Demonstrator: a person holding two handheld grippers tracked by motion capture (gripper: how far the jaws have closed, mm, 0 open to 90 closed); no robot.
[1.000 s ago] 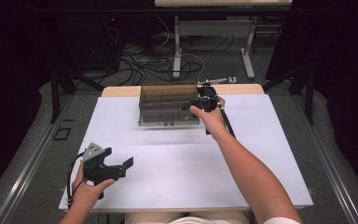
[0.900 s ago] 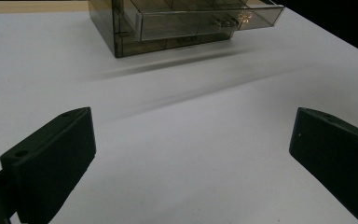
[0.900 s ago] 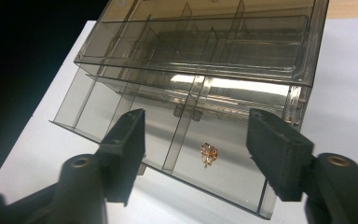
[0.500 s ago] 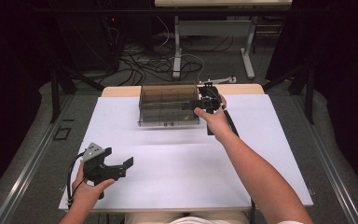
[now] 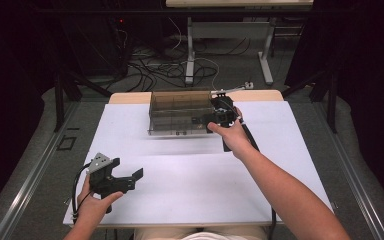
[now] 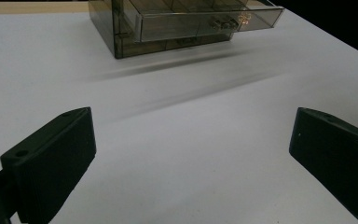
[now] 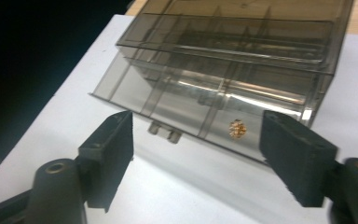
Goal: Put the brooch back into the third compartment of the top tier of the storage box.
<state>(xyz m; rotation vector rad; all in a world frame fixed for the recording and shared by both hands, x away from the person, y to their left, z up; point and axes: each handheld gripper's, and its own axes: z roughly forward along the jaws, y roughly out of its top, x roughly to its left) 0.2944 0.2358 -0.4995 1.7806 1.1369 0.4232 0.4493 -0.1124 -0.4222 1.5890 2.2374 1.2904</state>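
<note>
**Both tongs open, drawer box at the far edge of the table**

My right tongs (image 7: 196, 158) stand wide open, jaws spread in front of the smoky clear drawer box (image 7: 233, 70). In the right gripper view I see its upper drawer (image 7: 200, 109) slid partway out toward me, a small handle (image 7: 165, 132) on its front and a small gold-coloured bit (image 7: 237, 128) lying inside near one end. Neither jaw touches the plastic. From the high view the right tongs (image 5: 219, 116) sit at the box's right front corner, held by my right hand (image 5: 232, 135).

My left tongs (image 6: 191, 154) are open as well — jaws far apart with bare white table (image 6: 191, 140) between them. In the high view they (image 5: 130, 179) hover near the table's front left, well apart from the drawer box (image 5: 180, 112), gripped in my left hand (image 5: 94, 205), the cable looping beside it.

Nothing lies on the white sheet between either tongs and the box. Beyond the table's far edge — a tangle of cables (image 5: 155, 65) on the floor and the legs of another table (image 5: 190, 50).
</note>
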